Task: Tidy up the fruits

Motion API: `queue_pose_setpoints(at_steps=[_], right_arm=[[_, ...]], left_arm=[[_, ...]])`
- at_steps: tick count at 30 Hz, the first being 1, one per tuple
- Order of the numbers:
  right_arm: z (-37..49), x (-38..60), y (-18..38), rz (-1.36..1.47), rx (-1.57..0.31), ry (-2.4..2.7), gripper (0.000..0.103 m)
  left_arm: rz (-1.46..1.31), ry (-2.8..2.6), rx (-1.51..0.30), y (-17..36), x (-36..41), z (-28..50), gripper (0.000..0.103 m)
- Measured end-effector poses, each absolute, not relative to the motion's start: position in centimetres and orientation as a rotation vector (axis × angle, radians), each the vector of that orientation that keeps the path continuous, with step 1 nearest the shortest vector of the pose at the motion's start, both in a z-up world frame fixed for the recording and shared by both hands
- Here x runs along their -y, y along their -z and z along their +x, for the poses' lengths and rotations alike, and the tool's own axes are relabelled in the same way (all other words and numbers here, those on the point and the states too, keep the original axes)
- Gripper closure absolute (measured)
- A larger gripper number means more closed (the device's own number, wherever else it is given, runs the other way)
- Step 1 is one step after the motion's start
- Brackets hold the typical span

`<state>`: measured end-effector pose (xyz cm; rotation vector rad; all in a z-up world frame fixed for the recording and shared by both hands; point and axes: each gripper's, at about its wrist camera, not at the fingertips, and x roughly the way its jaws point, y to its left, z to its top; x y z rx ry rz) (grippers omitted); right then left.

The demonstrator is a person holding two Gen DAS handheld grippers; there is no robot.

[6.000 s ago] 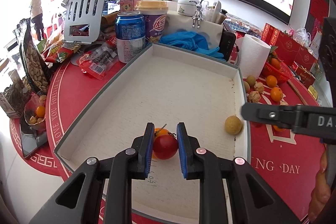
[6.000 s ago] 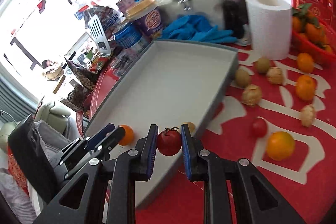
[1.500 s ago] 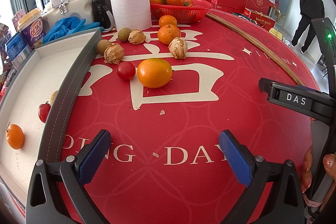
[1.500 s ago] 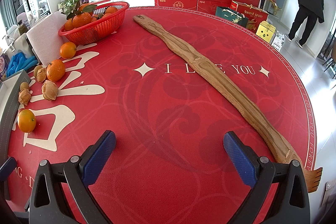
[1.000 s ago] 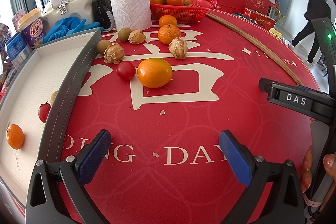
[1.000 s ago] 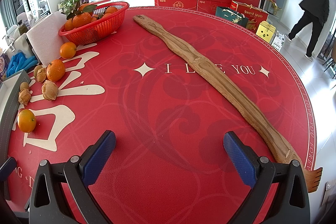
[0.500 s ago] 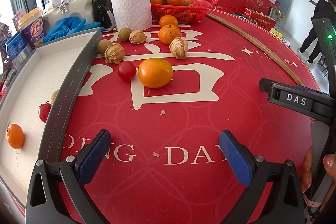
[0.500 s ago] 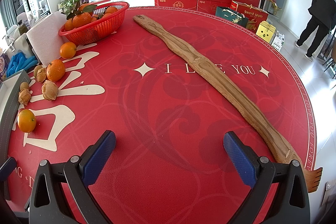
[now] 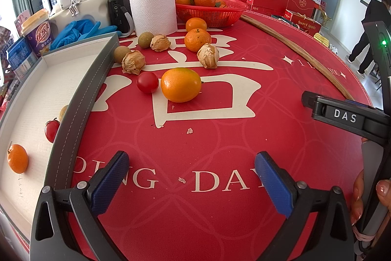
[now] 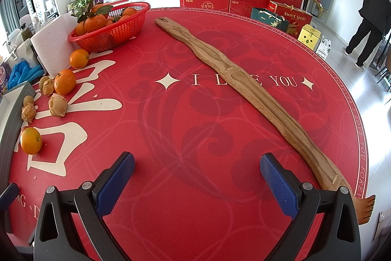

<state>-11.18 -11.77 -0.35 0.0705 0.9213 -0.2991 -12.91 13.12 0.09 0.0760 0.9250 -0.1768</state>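
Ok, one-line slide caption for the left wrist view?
Open left gripper faces a large orange and red cherry tomato beside the grey-rimmed white tray.

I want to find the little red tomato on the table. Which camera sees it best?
The left wrist view: the tomato sits in plain sight on the red table, beside the big orange. The right wrist view shows that orange, but no tomato.

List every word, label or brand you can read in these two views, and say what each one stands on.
"DAS": right gripper, on its side.
"I L··E YOU": red table mat, partly covered by the long wooden stick.
"I LOVE YOU FOREVER": the mat's rim, repeating.
"·NG · DAY": the mat, near the left gripper.
"Sweet Apple": red gift box.
Purple cup, blue can and the other red boxes: Chinese print, too small to read.
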Motion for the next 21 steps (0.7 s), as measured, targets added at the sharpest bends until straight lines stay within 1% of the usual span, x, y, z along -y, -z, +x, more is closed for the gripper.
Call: queue_pose_setpoints(at_steps=[7,12,21], right_arm=[[-11.2,11.8,0.3,0.070,-0.921,0.299,0.000],[-11.2,11.8,0.3,0.070,-0.921,0.299,0.000],[-11.1,11.8,1.2,0.067,-0.930,0.286,0.000]], left_arm=[[0.062,0.186,-0.922,-0.2,-13.4,-12.9,0.000],[-0.036,0.213,-0.916,-0.6,-16.0,-13.0,0.000],[-0.040,0.172,-0.894,-0.9,-18.7,-14.0,0.000]])
